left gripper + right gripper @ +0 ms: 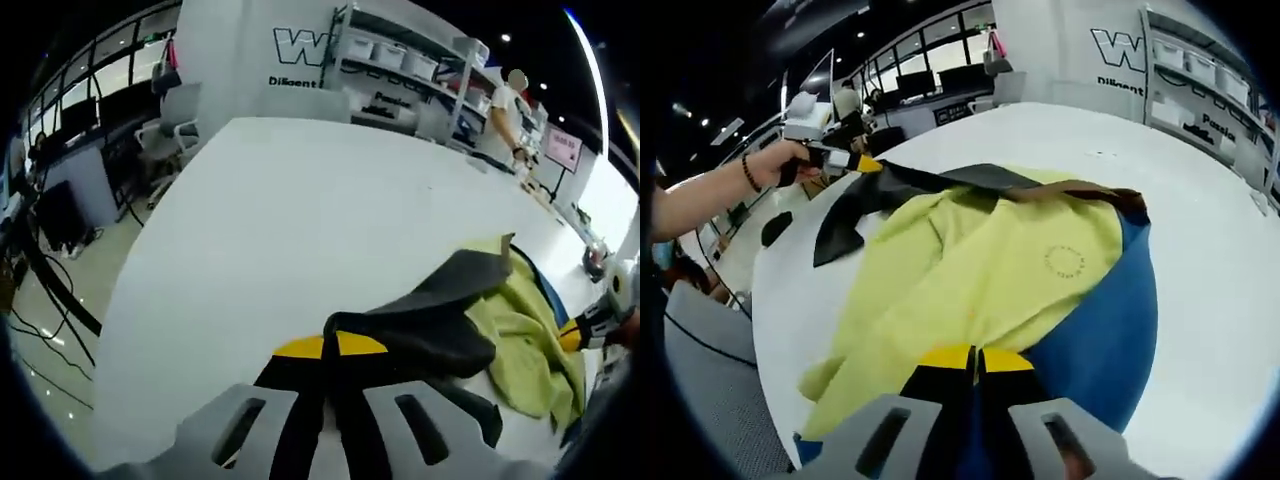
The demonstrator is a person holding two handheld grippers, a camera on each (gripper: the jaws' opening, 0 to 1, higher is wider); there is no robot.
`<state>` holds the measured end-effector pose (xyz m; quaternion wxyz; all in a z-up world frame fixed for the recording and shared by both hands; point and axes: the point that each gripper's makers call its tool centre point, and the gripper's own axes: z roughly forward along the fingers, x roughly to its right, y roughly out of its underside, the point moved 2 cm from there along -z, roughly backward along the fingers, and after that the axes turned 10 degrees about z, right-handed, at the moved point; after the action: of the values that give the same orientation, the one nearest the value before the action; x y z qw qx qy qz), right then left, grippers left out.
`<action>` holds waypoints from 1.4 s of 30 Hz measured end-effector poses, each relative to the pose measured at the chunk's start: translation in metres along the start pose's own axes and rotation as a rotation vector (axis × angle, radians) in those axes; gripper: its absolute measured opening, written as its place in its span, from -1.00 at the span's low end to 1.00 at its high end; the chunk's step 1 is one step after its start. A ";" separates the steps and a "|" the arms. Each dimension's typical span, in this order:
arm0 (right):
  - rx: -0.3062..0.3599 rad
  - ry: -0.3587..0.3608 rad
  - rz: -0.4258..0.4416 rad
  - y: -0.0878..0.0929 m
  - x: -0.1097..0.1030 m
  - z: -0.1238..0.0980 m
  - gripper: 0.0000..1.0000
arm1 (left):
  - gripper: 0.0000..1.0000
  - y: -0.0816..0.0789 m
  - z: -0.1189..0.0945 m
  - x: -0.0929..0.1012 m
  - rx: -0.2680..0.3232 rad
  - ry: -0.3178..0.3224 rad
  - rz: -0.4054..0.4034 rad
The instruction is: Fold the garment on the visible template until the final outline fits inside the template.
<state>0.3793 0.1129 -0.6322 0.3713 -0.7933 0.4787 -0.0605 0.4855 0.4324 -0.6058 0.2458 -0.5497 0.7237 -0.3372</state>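
Observation:
A yellow-green garment (pixel 970 270) with black parts lies bunched over a blue template (pixel 1110 320) on a white table (pixel 1220 250). My right gripper (pixel 975 358) is shut on the garment's near edge, its yellow tips pressed together. A hand holds my left gripper (pixel 845 160) at the far left of the garment, shut on a black sleeve (pixel 875 195) that is pulled out sideways. In the left gripper view, my left gripper (pixel 330 346) pinches that black cloth (pixel 440 320). The garment (pixel 520 330) and my right gripper (pixel 592 325) sit at the right.
The white table (pixel 300 230) stretches far ahead of the left gripper. Its left edge drops to a floor with cables (pixel 50 300) and an office chair (pixel 170 130). Shelves with bins (pixel 400 60) and a standing person (pixel 500 120) are behind the table. Desks with monitors (pixel 930 85) stand beyond.

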 end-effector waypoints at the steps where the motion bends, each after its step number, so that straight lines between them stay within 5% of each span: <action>1: -0.001 -0.001 0.000 0.000 0.000 -0.001 -1.00 | -1.00 0.000 0.000 -0.002 -0.003 -0.002 0.002; 10: -0.039 -0.040 0.007 0.007 0.002 -0.008 -1.00 | -1.00 0.004 0.002 -0.010 -0.024 -0.017 0.014; 12: -0.036 -0.046 0.010 0.009 0.004 -0.010 -1.00 | -1.00 0.005 0.003 -0.010 -0.029 0.002 -0.041; 35: -0.109 -0.080 0.063 0.025 0.010 -0.027 -1.00 | -1.00 0.012 0.001 -0.023 -0.091 -0.040 0.076; 37: -0.111 -0.076 0.078 0.026 0.011 -0.028 -1.00 | -1.00 0.013 -0.001 -0.026 -0.102 -0.071 0.138; 42: -0.100 -0.076 0.026 0.024 0.009 -0.028 -1.00 | -1.00 0.012 -0.001 -0.023 -0.087 -0.060 0.133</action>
<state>0.3542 0.0841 -0.6299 0.3499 -0.8062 0.4770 -0.0015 0.4832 0.4565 -0.6145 0.2653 -0.5204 0.7648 -0.2717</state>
